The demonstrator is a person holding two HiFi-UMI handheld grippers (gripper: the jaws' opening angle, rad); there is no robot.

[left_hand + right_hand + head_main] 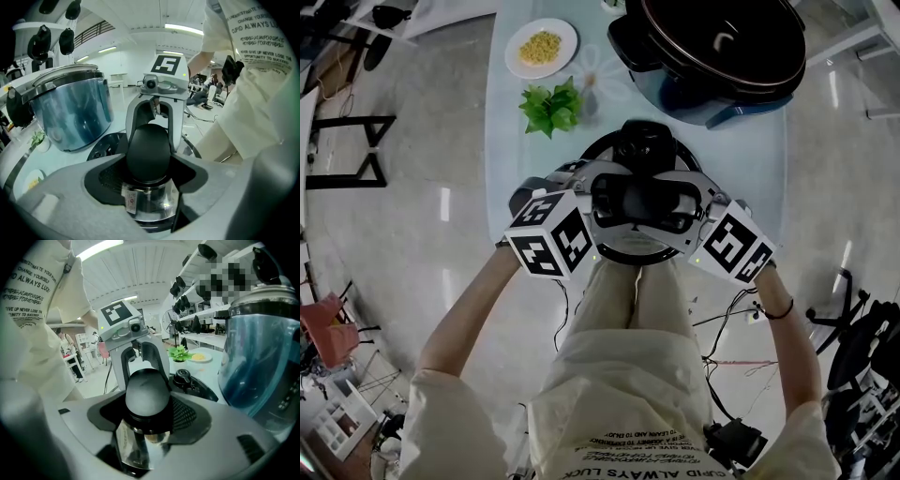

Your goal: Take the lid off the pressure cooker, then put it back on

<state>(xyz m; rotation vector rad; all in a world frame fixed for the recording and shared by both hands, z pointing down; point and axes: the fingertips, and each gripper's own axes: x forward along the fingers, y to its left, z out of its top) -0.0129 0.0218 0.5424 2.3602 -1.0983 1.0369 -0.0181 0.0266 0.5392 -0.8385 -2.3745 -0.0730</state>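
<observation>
So the lid [630, 247] is off the pressure cooker [712, 56]. The left gripper [598, 202] and right gripper [692, 210] fingers both clamp its handle [642, 199]. Putting it back on is what's left.

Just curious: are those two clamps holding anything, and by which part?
The left gripper and right gripper both clamp the pressure cooker lid by its black handle, from opposite sides.

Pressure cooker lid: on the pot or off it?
Off. The lid is held by its handle in the left gripper and right gripper, apart from the cooker, whose dark inside lies open.
</observation>
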